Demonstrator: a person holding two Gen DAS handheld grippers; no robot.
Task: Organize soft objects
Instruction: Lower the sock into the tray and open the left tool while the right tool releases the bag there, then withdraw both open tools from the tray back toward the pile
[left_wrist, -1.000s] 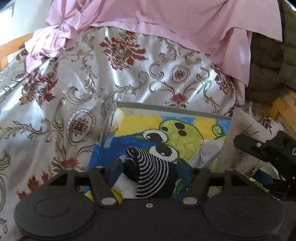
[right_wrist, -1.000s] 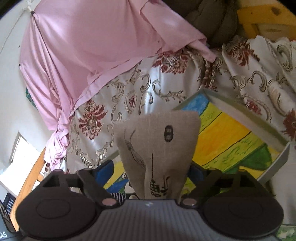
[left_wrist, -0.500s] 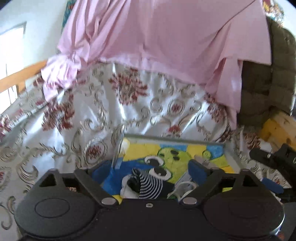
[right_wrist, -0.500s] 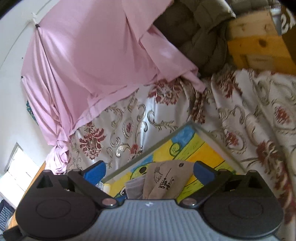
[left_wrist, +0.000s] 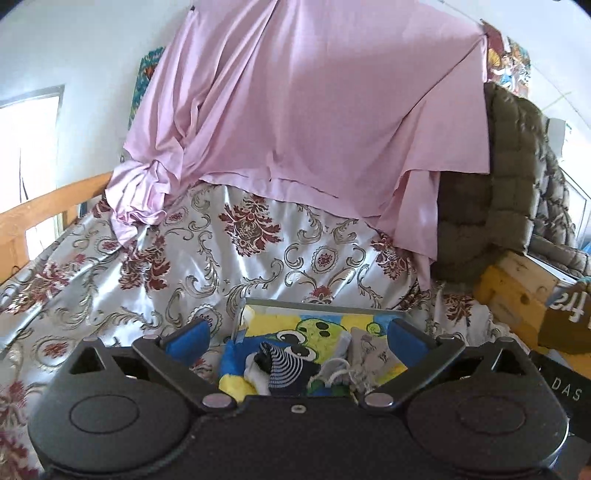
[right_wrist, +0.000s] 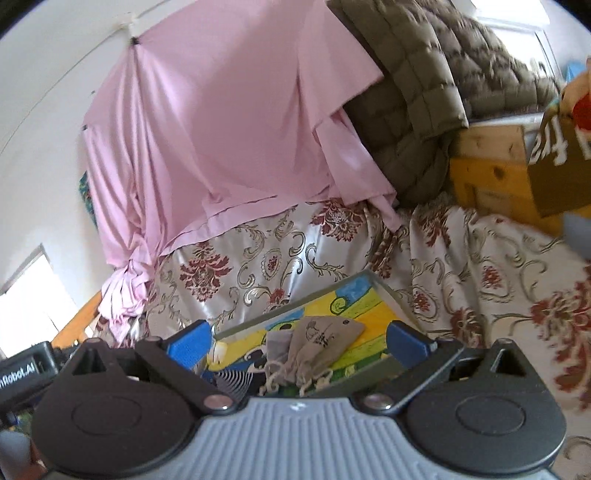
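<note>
Blue-padded jaws of the left gripper (left_wrist: 297, 338) and right gripper (right_wrist: 299, 338) have just been opening and now stand spread wide, nothing between them. Below them the striped sock (left_wrist: 284, 369) lies by the tray's (left_wrist: 325, 306) near edge, the linen pouch (right_wrist: 325, 339) beside it toward the middle. Both look delivered; I'd lift straight clear, avoid snagging the drawstrings, then search the floral bedspread (left_wrist: 258, 258) for more
</note>
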